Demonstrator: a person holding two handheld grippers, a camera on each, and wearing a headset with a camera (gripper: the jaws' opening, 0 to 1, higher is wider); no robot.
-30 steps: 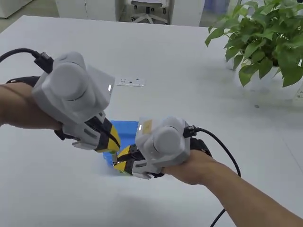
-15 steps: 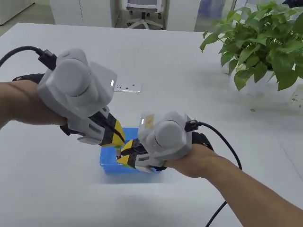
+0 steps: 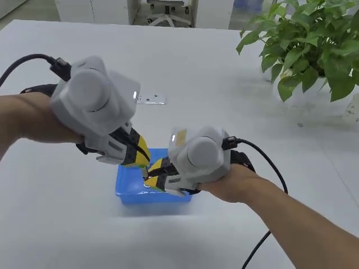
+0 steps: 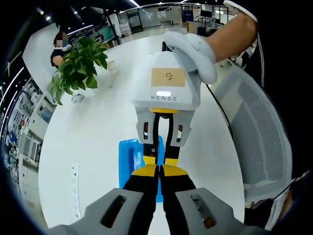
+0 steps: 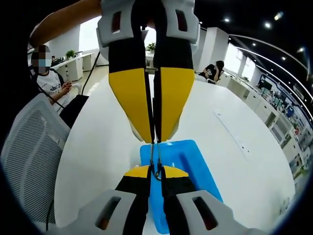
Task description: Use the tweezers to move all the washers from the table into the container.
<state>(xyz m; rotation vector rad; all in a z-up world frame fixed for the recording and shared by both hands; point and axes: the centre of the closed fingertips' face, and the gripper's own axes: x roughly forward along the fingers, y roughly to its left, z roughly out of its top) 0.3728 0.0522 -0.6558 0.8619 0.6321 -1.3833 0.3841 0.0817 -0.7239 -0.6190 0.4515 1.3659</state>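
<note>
A blue container (image 3: 129, 190) sits on the white table (image 3: 224, 101). Both grippers hover over it, tip to tip. My left gripper (image 3: 145, 162) comes in from the left and my right gripper (image 3: 150, 175) from the right. In the right gripper view, thin metal tweezers (image 5: 153, 157) run from the shut yellow jaws of the left gripper (image 5: 154, 139) down between the jaws of my right gripper (image 5: 156, 174), above the container (image 5: 193, 161). In the left gripper view, my left gripper (image 4: 160, 169) meets the right one over the container (image 4: 128, 152). I cannot make out any washers.
A potted plant (image 3: 308, 50) stands at the back right. A small white label strip (image 3: 150, 99) lies behind the grippers. A black cable (image 3: 266, 171) trails off the right gripper. A mesh chair (image 4: 259, 137) stands at the table's edge.
Both grippers, still tip to tip, have lifted a little, and more of the blue container shows beneath them. The head camera has shifted slightly.
</note>
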